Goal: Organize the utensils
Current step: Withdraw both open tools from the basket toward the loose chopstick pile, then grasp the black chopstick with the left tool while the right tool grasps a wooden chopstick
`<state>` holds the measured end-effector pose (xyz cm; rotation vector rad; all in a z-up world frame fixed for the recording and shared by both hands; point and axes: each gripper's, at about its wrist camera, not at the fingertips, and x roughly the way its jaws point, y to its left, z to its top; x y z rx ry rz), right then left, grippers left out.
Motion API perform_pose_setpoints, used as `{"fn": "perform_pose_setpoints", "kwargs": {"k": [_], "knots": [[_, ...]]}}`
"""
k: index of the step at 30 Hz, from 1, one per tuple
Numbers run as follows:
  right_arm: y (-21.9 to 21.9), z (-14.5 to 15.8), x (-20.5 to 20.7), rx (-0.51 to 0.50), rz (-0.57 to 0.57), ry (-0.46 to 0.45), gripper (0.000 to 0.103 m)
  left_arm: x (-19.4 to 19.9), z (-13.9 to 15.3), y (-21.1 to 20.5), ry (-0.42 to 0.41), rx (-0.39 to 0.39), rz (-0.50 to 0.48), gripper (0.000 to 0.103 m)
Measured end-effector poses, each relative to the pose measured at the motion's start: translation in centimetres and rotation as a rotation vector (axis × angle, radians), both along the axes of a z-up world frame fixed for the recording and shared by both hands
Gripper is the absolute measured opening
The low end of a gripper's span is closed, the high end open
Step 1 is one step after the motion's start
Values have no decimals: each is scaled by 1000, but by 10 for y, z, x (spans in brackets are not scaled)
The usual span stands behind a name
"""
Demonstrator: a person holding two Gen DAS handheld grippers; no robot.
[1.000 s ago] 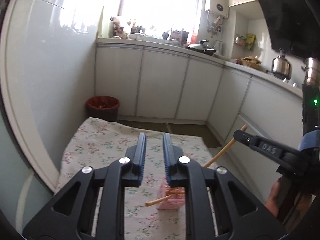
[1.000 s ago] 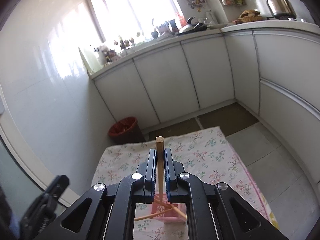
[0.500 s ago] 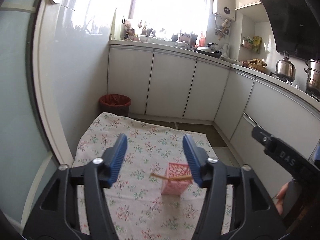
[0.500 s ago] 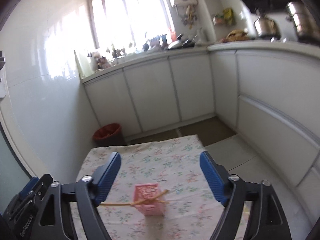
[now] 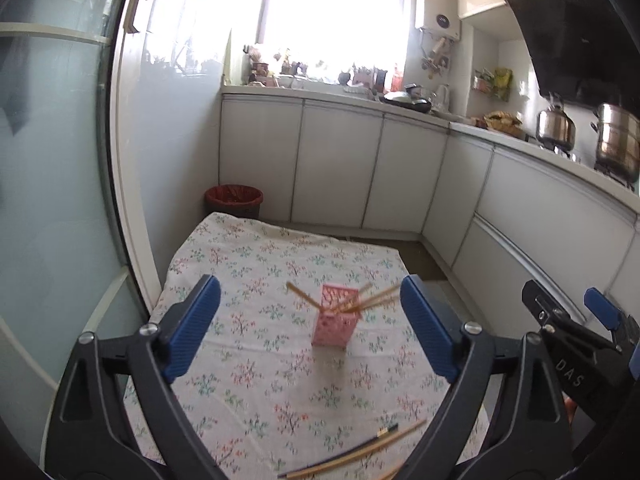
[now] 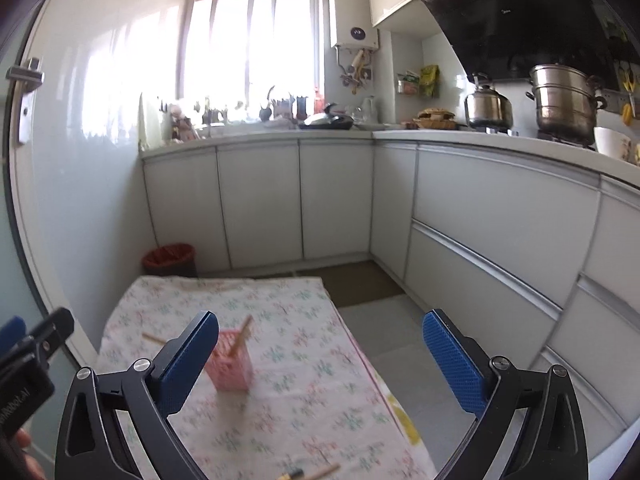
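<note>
Here the left gripper [image 5: 310, 322] hangs over the flowered cloth [image 5: 256, 392] with its jaws spread wide, having just been opening, and nothing sits between the blue pads. The pink holder [image 5: 335, 322] stands upright on the cloth ahead of it, near the middle of the worktop, with several wooden chopsticks [image 5: 372, 300] leaning out of its top at different angles. More chopsticks [image 5: 360, 454] lie flat on the cloth at the near edge, close to the left gripper's right finger. The right gripper [image 6: 320, 354] also has its jaws released and wide, just opened, holding nothing; the pink holder shows blurred behind its left pad. A red bin [image 5: 234, 200] stands on the floor beyond the worktop.
</note>
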<state>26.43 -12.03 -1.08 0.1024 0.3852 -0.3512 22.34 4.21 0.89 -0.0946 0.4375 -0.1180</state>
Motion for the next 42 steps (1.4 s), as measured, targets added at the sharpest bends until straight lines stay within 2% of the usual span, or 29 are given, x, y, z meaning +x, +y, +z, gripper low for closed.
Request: {"fn": "perform_pose_setpoints", "kwargs": {"k": [7,12,14,17,21,23,26,28,30,32,37,42], "knots": [[-25,-29,-38,103,-33,91,103,-23,-15,-18,45,95,-65,93],[-38,-61,-67,155,-38,152,103,-30,-30,-29,94,142,-110,99],[-45,-79,-77,203,-24,203,103,-25,-40,-37,158,164,-165,99],[-57,-111,-92,316,-9,274,103,-6,-67,-58,331,227,-309,99],[-72,-149,-103,452,5,357,103,18,-106,-85,499,317,-435,99],[-76,-165,-104,466,11,394,103,30,-130,-100,590,363,-489,99],[-81,-180,-103,455,8,438,103,42,-158,-120,662,423,-526,99],[-88,-189,-101,471,7,460,103,56,-176,-131,718,438,-544,96],[-95,-194,-99,495,-6,473,103,69,-189,-136,776,423,-548,86],[-101,-198,-97,519,-15,480,103,82,-202,-143,832,412,-548,81],[-112,-203,-94,569,-23,492,103,97,-222,-158,891,439,-546,78],[-115,-204,-91,576,-17,500,103,101,-235,-165,921,475,-550,65]]}}
